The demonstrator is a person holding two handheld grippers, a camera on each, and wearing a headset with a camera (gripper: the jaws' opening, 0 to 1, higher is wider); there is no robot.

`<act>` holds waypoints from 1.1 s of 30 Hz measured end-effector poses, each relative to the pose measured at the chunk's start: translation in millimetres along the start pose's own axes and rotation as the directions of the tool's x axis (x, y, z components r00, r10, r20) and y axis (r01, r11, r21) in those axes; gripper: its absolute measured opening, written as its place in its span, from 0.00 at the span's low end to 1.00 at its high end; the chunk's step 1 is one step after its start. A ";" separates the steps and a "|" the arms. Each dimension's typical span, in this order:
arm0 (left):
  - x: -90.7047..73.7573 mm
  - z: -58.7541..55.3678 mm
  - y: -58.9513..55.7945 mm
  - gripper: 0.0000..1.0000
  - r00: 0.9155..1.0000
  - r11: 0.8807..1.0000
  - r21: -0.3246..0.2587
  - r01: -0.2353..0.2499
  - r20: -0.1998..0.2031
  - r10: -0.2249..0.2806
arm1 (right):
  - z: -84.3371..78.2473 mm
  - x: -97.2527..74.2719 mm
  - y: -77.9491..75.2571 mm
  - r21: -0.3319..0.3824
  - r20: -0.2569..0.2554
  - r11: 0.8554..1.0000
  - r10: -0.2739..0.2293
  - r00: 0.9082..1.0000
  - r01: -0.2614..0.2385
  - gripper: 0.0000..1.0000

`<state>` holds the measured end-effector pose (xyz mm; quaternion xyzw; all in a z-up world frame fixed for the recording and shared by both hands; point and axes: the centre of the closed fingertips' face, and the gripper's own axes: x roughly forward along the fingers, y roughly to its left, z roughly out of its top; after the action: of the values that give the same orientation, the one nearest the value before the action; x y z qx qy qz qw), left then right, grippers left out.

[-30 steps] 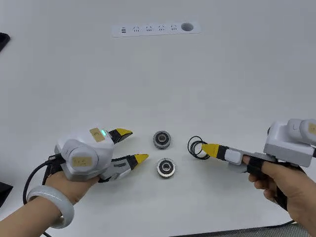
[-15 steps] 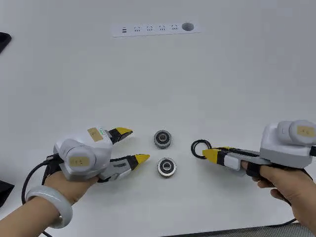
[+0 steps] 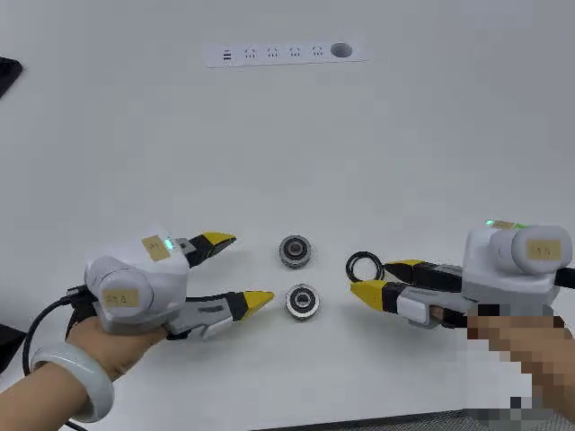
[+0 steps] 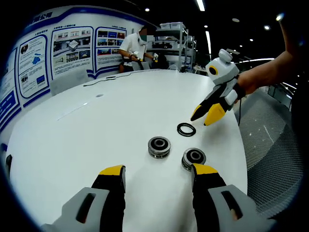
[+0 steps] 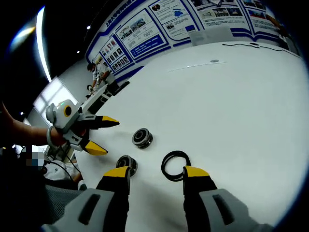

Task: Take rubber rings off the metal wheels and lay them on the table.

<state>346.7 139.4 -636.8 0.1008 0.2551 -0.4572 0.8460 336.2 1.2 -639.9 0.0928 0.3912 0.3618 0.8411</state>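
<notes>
White power strip (image 3: 286, 53) w/ round button at right end lies far back, centre. Dark item (image 3: 7, 72) at left edge, unclear what. Bkgd: blue-white wall posters (image 4: 72, 48), shelving (image 4: 176, 41), a person (image 4: 133, 49) in white top.

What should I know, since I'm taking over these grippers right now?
The left gripper is open and empty, left of the far wheel and near wheel. The right gripper is open and empty, tips at the rubber rings, which lie loose on the table. Done: those rings look off. Left: I cannot tell whether either wheel carries rubber; check both.
</notes>
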 end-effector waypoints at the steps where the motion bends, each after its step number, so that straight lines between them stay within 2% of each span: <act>1: -1.1 -0.1 -0.7 0.57 1.000 1.000 -0.003 0.001 0.003 -0.001 | 0.1 -0.1 0.9 -0.013 0.002 1.000 0.000 1.000 0.000 0.47; 8: -10.7 -3.0 -6.5 0.58 1.000 1.000 -0.011 -0.003 0.009 0.003 | -3.2 -1.3 5.3 -0.081 -0.011 0.997 -0.002 1.000 0.001 0.53; 14: -17.9 -2.8 -11.4 0.61 1.000 1.000 -0.017 -0.012 0.012 0.012 | -7.2 -3.0 9.0 -0.108 -0.029 0.994 -0.006 1.000 0.003 0.60; 25: -36.9 -7.8 -16.8 0.63 0.999 0.999 -0.024 -0.040 0.018 0.040 | -14.3 -9.0 17.2 -0.172 -0.048 0.985 -0.019 0.999 0.011 0.62; 33: -49.0 -10.9 -19.6 0.64 0.998 0.998 -0.033 -0.059 0.025 0.059 | -16.6 -14.9 21.1 -0.208 -0.040 0.978 -0.030 0.999 0.021 0.66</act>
<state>304.7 168.2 -619.2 0.0890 0.2485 -0.4292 0.8638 306.4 4.1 -633.0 -0.0081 0.3704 0.3918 0.8422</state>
